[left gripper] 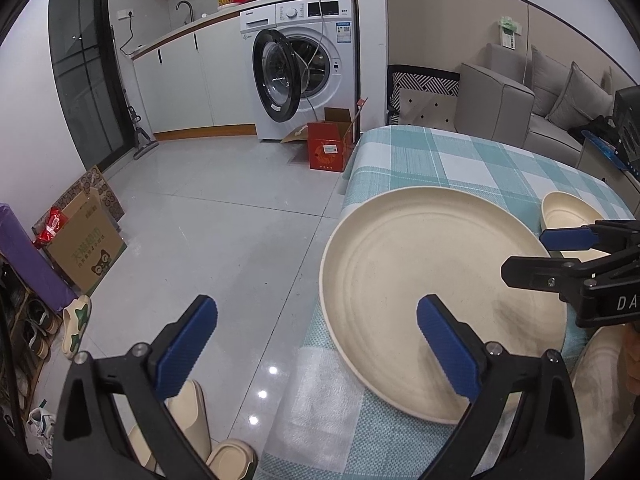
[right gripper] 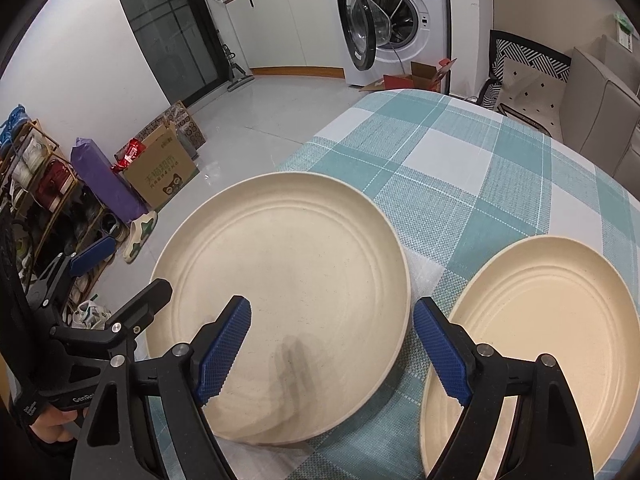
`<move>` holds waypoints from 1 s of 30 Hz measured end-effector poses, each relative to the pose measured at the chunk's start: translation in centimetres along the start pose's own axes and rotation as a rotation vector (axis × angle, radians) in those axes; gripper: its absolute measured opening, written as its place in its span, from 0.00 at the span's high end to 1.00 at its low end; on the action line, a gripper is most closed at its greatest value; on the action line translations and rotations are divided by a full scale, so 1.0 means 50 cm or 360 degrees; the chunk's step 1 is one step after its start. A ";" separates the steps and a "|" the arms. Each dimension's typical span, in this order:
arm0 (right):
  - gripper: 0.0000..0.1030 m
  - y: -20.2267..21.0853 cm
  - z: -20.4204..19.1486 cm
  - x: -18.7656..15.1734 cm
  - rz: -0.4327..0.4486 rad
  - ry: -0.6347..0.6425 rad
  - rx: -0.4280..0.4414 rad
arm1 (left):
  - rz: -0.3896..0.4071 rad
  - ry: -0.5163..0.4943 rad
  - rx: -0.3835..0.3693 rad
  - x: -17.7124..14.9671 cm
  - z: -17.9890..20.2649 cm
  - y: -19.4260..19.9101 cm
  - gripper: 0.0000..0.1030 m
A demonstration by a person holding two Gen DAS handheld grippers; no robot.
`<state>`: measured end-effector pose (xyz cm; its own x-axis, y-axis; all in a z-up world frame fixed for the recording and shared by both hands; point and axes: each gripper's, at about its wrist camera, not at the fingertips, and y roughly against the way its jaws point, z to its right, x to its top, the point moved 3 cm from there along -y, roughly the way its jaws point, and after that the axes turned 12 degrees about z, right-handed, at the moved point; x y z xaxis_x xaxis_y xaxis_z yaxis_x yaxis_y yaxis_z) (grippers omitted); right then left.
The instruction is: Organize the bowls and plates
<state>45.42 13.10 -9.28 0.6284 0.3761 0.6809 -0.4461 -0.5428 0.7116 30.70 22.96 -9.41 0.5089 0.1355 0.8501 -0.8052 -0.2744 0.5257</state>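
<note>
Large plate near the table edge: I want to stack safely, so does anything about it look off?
Yes. The large plate hangs out past the edge of the checked tablecloth, part of its rim over the floor. It also shows dark smudges near its close rim. The smaller plate beside it lies fully on the cloth.

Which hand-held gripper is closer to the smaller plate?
Right. The right hand-held gripper straddles the gap between the big plate and the smaller plate. The left hand-held gripper hangs at the big plate's far side.
</note>
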 end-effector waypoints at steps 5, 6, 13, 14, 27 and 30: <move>0.18 -0.008 0.000 -0.002 -0.0025 0.0006 -0.0016 | -0.0015 0.0003 -0.0005 -0.004 -0.002 -0.004 0.04; 0.19 -0.011 0.000 -0.003 -0.0032 0.0008 -0.0018 | -0.0018 0.0008 -0.0004 -0.005 -0.004 -0.005 0.04; 0.20 -0.015 0.001 -0.004 -0.0040 0.0028 -0.0035 | -0.0055 0.0036 -0.0021 -0.014 -0.006 -0.014 0.12; 0.21 -0.016 0.001 -0.005 -0.0041 0.0033 -0.0039 | -0.0057 0.0042 -0.0022 -0.014 -0.007 -0.014 0.12; 0.36 -0.013 0.007 -0.006 -0.0042 0.0072 -0.0096 | -0.0108 0.0066 -0.0084 -0.021 0.000 -0.017 0.43; 0.39 -0.013 0.009 -0.005 -0.0039 0.0077 -0.0110 | -0.0117 0.0069 -0.0093 -0.021 0.001 -0.018 0.52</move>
<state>45.81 13.02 -9.98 0.6089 0.4254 0.6696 -0.4750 -0.4805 0.7372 30.89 23.01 -10.78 0.5548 0.1947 0.8089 -0.7829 -0.2066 0.5868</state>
